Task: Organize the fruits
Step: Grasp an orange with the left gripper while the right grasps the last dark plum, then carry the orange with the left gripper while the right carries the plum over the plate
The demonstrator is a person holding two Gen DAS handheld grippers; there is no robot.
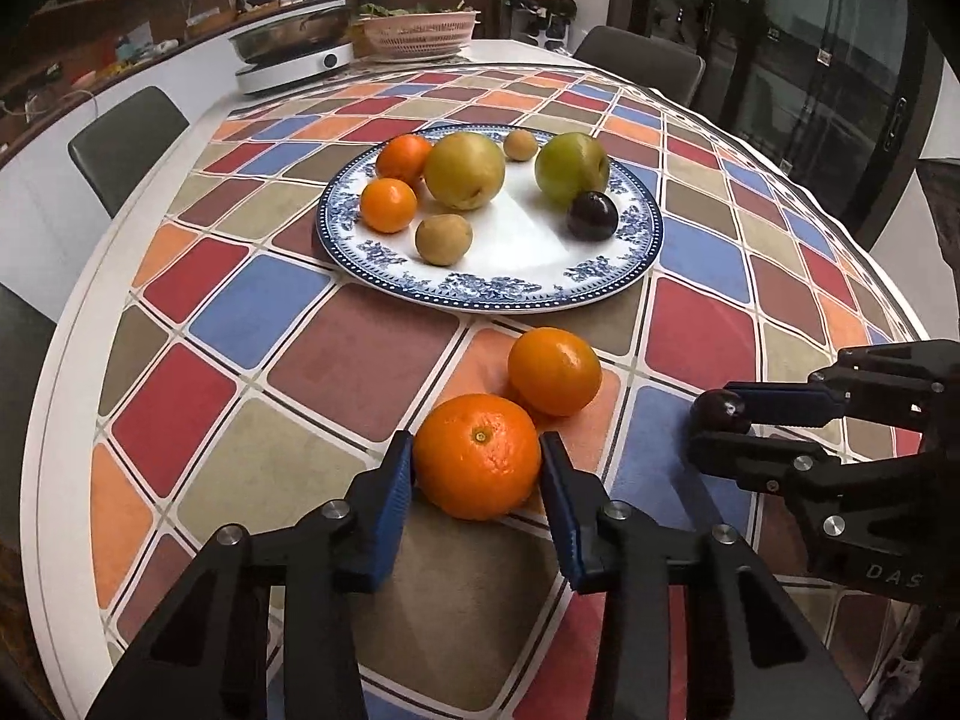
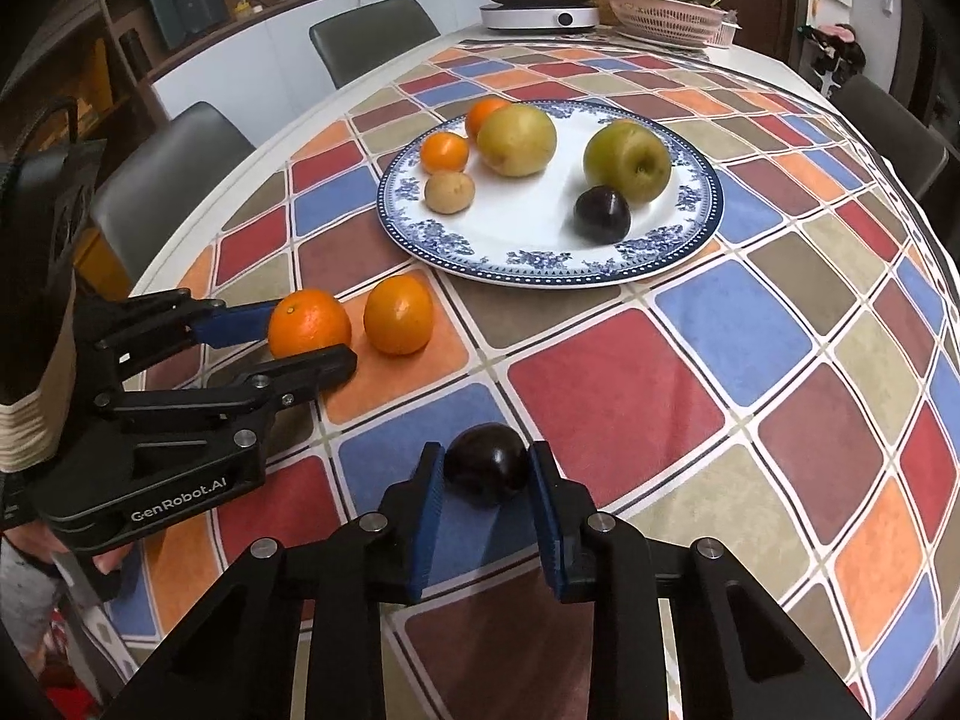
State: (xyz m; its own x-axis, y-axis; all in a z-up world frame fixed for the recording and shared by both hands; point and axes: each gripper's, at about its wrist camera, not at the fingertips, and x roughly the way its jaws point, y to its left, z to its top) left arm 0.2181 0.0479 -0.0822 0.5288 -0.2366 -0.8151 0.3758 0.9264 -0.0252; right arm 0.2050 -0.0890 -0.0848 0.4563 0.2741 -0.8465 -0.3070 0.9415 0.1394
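A blue-rimmed white plate in the table's middle holds two small oranges, two large yellow-green fruits, two small brown fruits and a dark plum. My left gripper is shut on a large orange resting on the tablecloth. A second orange lies just beyond it. My right gripper is shut on a dark plum on the cloth, to the right of the oranges.
The round table has a colourful checked cloth. An induction cooker with a pan and a pink basket stand at the far edge. Grey chairs surround the table.
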